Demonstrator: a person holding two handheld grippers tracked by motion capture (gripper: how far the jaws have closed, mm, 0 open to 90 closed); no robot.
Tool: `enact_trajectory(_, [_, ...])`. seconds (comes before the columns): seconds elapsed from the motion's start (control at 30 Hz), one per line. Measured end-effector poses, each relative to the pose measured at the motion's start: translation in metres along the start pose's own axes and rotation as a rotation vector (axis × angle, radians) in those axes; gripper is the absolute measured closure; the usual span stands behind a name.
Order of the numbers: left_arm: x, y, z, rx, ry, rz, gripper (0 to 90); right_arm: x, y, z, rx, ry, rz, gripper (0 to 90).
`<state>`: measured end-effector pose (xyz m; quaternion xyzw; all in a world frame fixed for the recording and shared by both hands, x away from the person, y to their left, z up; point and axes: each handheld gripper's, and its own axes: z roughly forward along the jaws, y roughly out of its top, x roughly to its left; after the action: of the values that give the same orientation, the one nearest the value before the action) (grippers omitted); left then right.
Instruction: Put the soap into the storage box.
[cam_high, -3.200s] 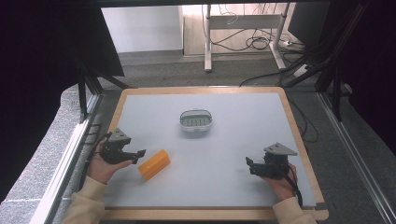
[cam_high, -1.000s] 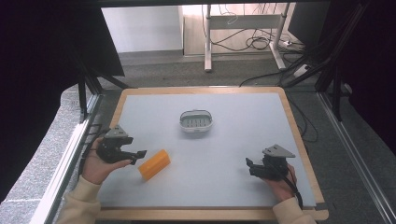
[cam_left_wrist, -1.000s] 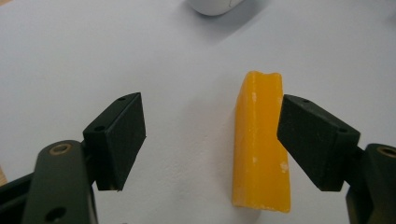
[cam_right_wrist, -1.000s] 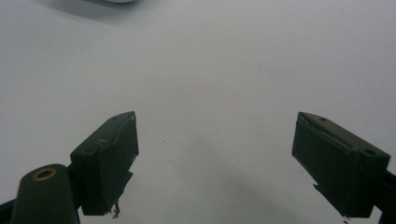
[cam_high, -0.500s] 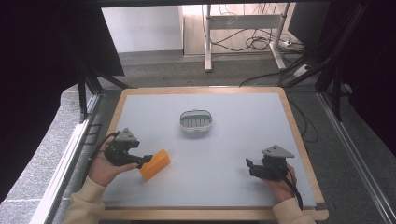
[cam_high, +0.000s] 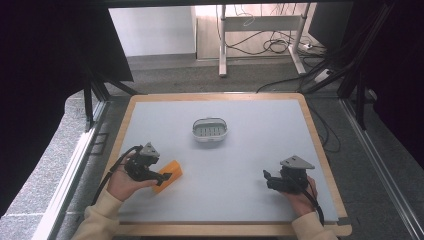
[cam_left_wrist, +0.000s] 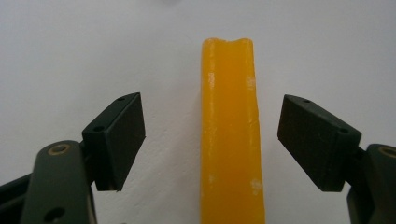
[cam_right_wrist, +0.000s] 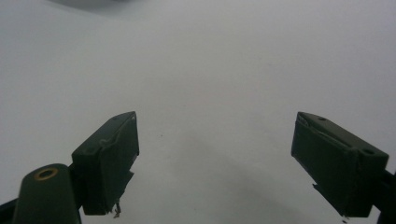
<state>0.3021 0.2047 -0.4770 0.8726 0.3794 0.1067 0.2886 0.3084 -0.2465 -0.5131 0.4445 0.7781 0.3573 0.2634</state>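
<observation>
Since the earlier frames the left tongs (cam_high: 165, 176) have slid rightward up to the orange block (cam_high: 170, 176), which earlier lay clear of them. In the left gripper view the block (cam_left_wrist: 229, 135) runs lengthwise between the spread jaws, a gap on each side, so nothing is pinched (the block lies flat on the surface (cam_high: 250, 130)). It sits at the near left of the surface, its far end pointing roughly toward the small white basket (cam_high: 209, 130) farther back near the middle. Over at the near right, the right tongs (cam_high: 266, 180) rest low in the person's hand, jaws spread wide over bare grey surface (cam_right_wrist: 210, 70), well apart from block and basket.
</observation>
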Motion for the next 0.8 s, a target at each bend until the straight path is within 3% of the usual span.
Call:
enact_trajectory(0.2, [-0.002,0.003,0.014,0.059,-0.009,-0.005,26.2,0.001,0.000,0.001,0.003,0.002,-0.008,15.2])
enact_trajectory(0.37, [-0.003,0.003,0.024,0.120,-0.019,-0.005,34.5,0.000,0.000,0.001,0.001,-0.001,-0.007,15.2])
enact_trajectory(0.47, [-0.004,0.003,0.028,0.157,-0.047,-0.006,41.4,0.000,0.000,0.001,0.006,-0.001,-0.005,15.2])
enact_trajectory(0.8, [-0.005,0.003,0.033,0.180,-0.023,-0.025,60.9,0.001,0.000,0.002,0.018,-0.019,-0.018,15.3])
